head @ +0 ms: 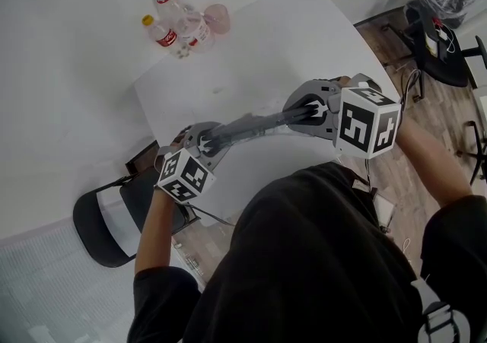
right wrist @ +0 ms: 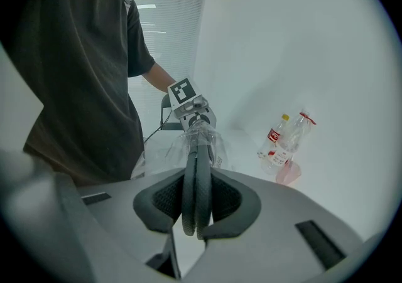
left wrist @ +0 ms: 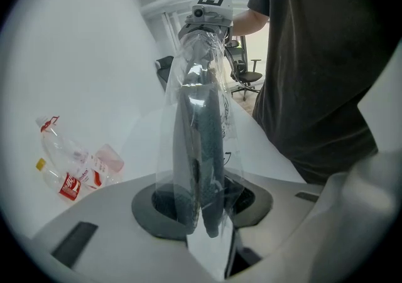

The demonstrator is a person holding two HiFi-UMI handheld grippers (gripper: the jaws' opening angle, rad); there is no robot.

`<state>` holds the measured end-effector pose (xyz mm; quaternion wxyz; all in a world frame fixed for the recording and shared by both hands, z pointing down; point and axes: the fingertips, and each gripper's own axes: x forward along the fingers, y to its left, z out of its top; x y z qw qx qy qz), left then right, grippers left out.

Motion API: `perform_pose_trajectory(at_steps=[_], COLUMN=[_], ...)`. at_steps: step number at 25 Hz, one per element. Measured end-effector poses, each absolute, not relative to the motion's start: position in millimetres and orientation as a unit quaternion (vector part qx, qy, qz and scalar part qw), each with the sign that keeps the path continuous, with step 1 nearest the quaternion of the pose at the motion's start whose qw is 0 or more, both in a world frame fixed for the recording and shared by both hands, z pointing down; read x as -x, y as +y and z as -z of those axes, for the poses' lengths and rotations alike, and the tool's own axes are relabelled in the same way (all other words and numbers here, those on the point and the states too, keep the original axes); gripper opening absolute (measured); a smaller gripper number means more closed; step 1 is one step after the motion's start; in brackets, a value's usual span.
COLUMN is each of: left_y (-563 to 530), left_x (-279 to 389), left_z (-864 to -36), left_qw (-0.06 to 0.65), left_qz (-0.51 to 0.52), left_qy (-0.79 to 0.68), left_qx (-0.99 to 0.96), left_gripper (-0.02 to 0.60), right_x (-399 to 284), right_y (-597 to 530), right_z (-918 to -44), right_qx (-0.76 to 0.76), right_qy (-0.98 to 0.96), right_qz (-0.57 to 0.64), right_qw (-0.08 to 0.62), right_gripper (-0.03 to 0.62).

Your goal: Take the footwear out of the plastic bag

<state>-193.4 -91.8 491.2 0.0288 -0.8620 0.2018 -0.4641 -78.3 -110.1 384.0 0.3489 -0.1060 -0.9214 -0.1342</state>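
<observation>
Hanging in the air over the white table (head: 251,45), the footwear (head: 255,125) is a thin, dark, flat pair that looks light and bendy. The clear plastic bag (left wrist: 179,87) over one end looks slick and flimsy. The right gripper (right wrist: 196,209) is clamped on the bare soles and the left gripper (left wrist: 204,203) pinches the bagged end, so the soles seem the surer hold. Plastic bottles (head: 179,26) stand well apart on the table, with chairs (head: 106,227) on the wood floor (head: 441,113).
</observation>
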Motion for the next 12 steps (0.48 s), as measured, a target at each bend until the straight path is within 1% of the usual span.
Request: perform_pose_trajectory(at_steps=[12], left_y=[-95.9], left_x=[195.1], left_z=[-493.7], left_qw=[0.038], left_qz=[0.465], left_qy=[0.208], left_qx=[0.860], left_gripper=[0.146], right_x=[76.7], right_y=[-112.4], right_z=[-381.9], right_qx=[0.104], right_qy=[-0.920], right_qz=[0.145], right_qw=[0.348], right_gripper=[0.075])
